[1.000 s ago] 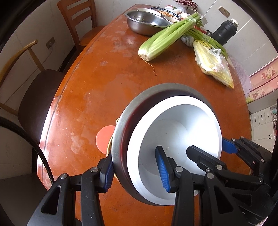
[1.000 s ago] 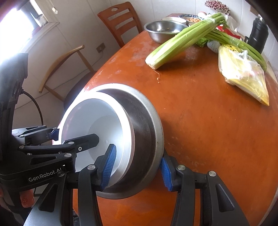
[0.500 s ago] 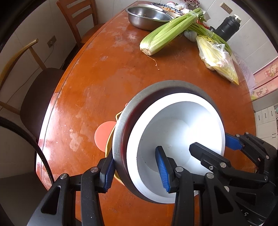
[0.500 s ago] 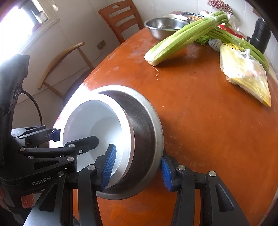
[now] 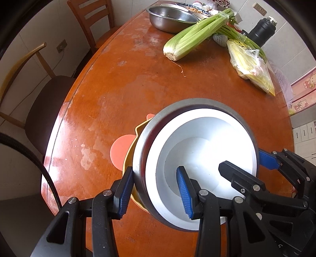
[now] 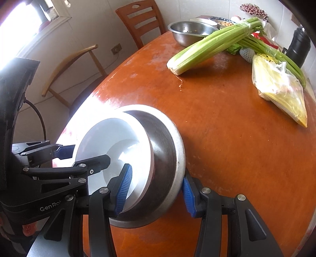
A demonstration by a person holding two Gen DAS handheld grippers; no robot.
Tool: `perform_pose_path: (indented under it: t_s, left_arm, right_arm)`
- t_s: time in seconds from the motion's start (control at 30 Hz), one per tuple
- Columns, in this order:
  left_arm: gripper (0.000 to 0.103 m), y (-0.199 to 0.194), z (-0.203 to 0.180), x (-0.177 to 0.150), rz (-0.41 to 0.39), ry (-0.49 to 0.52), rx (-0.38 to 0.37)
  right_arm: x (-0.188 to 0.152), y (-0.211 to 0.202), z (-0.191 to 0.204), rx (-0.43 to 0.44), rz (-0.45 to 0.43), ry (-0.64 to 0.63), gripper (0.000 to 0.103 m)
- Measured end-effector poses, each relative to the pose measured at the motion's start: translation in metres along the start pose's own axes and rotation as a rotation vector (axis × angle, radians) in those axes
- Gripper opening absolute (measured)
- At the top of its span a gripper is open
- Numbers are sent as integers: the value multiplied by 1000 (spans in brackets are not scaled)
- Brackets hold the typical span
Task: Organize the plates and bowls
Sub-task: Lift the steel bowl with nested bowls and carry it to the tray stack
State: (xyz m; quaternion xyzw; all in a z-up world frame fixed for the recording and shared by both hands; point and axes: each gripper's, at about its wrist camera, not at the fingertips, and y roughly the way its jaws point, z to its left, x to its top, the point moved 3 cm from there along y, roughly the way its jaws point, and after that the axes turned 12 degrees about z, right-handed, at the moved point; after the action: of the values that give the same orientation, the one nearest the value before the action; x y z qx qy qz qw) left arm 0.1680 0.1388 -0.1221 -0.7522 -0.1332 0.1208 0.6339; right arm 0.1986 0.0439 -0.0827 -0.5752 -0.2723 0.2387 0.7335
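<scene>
A white bowl point(image 5: 207, 158) sits inside a grey steel bowl point(image 5: 142, 158), above a yellow dish point(image 5: 129, 158) and an orange-pink disc point(image 5: 120, 152) on the worn orange-brown bench point(image 5: 128, 89). Beyond the white bowl lie pale green celery point(image 5: 195, 37), a yellow bag point(image 5: 250, 67) and a black flask point(image 5: 262, 29). The black grippers carry blue ribbed pads point(image 5: 124, 193).

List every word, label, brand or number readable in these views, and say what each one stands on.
"GenRo", cut off by a finger: on the black body of the left gripper, in the right wrist view.
Cartoon cat print on the pink box: no readable words.
Small plate on the far wall: too small to read.
Nothing legible on the steel bowl, white bowl or right gripper.
</scene>
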Motion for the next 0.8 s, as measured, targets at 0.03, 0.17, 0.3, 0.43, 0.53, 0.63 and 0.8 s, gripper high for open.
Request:
perform_pose_path:
  t_s: [0.03,0.17,0.3,0.43,0.53,0.63,0.8]
  left_arm:
    - [43,0,0,0,0,-2,-1]
    - [43,1,2,0,0,-9,-4]
    - [43,1,4,0,-2,-9,-5]
    - [43,0,6,0,-7,-12,-2]
    - [43,-2,9,0,-11,-16,2]
    - [43,-2,10,-1,-12,-17,-3]
    - [43,-3,11,0,-15,-18,-2]
  right_arm:
    - [0,0,0,-1,0,0,51]
    - [0,0,2,-8,-3,-4,51]
    - [0,-2,6,-32,-14,-18,51]
    - [2,-2,7,-39,-19,-28,51]
    - [4,-3,9,-46,-28,-42,51]
    - [6,-2,10,-55,-28,-48,51]
    - [6,-1,11,-60,-28,-51,51]
